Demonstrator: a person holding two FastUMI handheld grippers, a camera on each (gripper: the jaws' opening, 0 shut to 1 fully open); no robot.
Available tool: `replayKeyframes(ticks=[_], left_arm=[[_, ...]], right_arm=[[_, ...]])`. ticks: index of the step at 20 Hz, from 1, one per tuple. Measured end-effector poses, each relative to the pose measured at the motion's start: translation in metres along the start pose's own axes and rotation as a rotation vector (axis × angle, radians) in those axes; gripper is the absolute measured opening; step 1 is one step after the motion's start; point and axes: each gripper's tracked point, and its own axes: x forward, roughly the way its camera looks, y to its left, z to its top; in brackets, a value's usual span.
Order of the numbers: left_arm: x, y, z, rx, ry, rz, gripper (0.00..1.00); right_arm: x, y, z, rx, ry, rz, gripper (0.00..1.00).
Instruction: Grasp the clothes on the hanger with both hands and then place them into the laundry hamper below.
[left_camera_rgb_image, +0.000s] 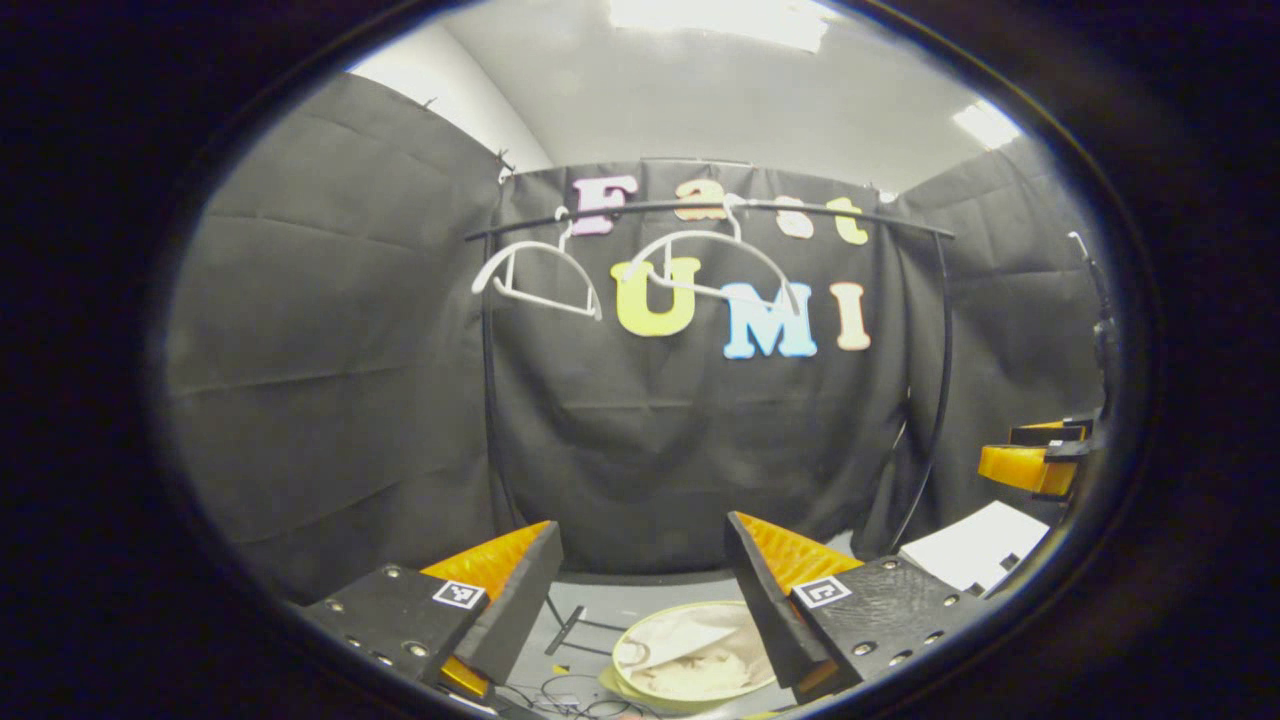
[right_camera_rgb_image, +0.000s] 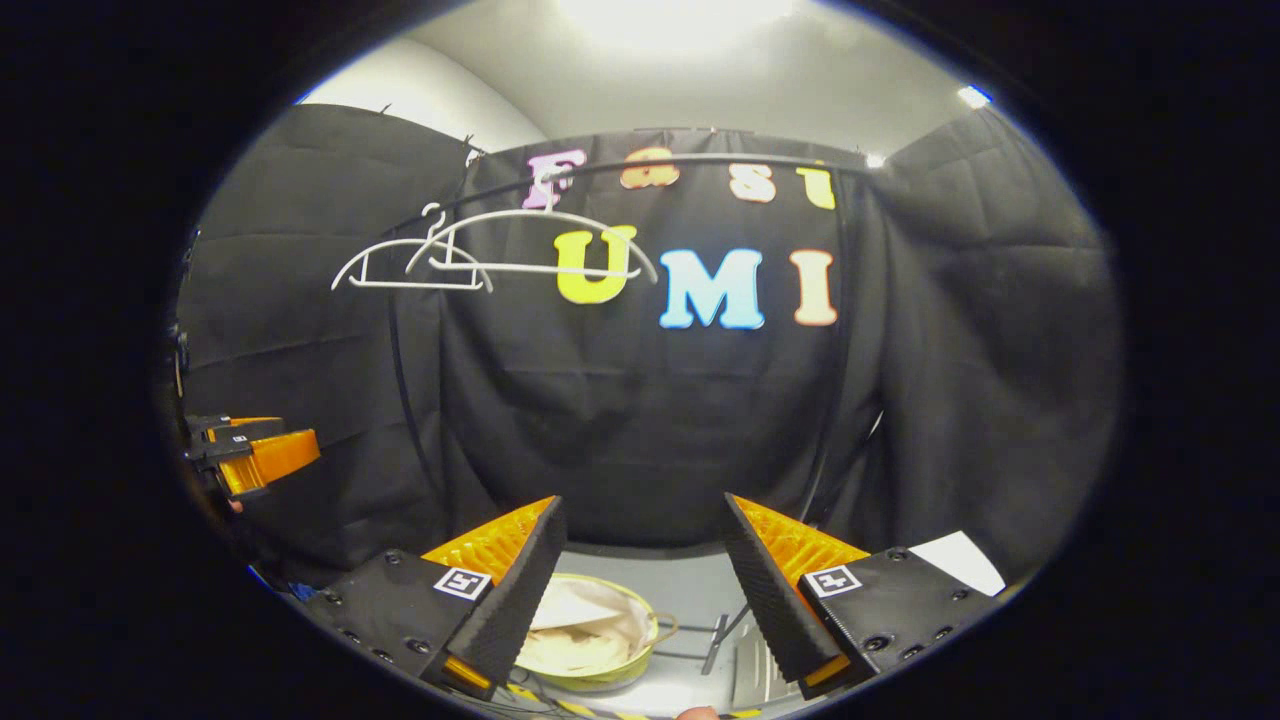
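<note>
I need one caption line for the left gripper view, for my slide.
Open left gripper above the hamper holding pale clothes; two bare hangers on the rail.

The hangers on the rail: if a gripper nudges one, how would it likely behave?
The hangers are thin, bare frames, so probably light and fairly stiff. Each hangs from the rail by one hook, so a nudge would likely swing or slide it. Both grippers are open, well below.

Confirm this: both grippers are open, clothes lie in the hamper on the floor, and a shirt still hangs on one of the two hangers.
Not quite. Both hangers on the rail are bare, as the right gripper view shows. The rest holds: left gripper and right gripper are open, and clothes lie in the hamper.
</note>
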Motion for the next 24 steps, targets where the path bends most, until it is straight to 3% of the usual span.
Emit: replayKeyframes(ticks=[1, 3, 13, 14, 16, 18, 22, 23, 24], left_arm=[[-0.003, -0.007, 0.010, -0.001, -0.023, -0.007, 0.95], [-0.008, -0.015, 0.021, 0.007, -0.050, -0.008, 0.95], [-0.027, -0.036, 0.051, 0.039, -0.126, -0.001, 0.95], [-0.027, -0.038, 0.052, 0.040, -0.130, -0.001, 0.95], [-0.025, -0.038, 0.053, 0.051, -0.140, 0.001, 0.95], [-0.023, -0.040, 0.055, 0.058, -0.145, -0.003, 0.94], [-0.019, -0.038, 0.058, 0.065, -0.154, -0.004, 0.94], [-0.017, -0.037, 0.056, 0.065, -0.153, -0.003, 0.94], [-0.016, -0.037, 0.057, 0.063, -0.152, -0.004, 0.94]], right_arm=[[-0.005, -0.007, 0.011, -0.002, -0.030, -0.012, 0.93], [-0.015, -0.019, 0.022, 0.006, -0.071, -0.029, 0.98], [-0.025, -0.050, 0.035, 0.029, -0.115, -0.037, 0.93], [-0.024, -0.050, 0.038, 0.028, -0.123, -0.037, 0.98], [-0.023, -0.051, 0.043, 0.030, -0.139, -0.034, 0.98], [-0.020, -0.051, 0.044, 0.026, -0.140, -0.032, 0.93], [-0.015, -0.050, 0.046, 0.034, -0.143, -0.025, 0.98], [-0.013, -0.050, 0.048, 0.033, -0.146, -0.023, 0.93], [-0.013, -0.049, 0.048, 0.030, -0.146, -0.020, 0.98]])
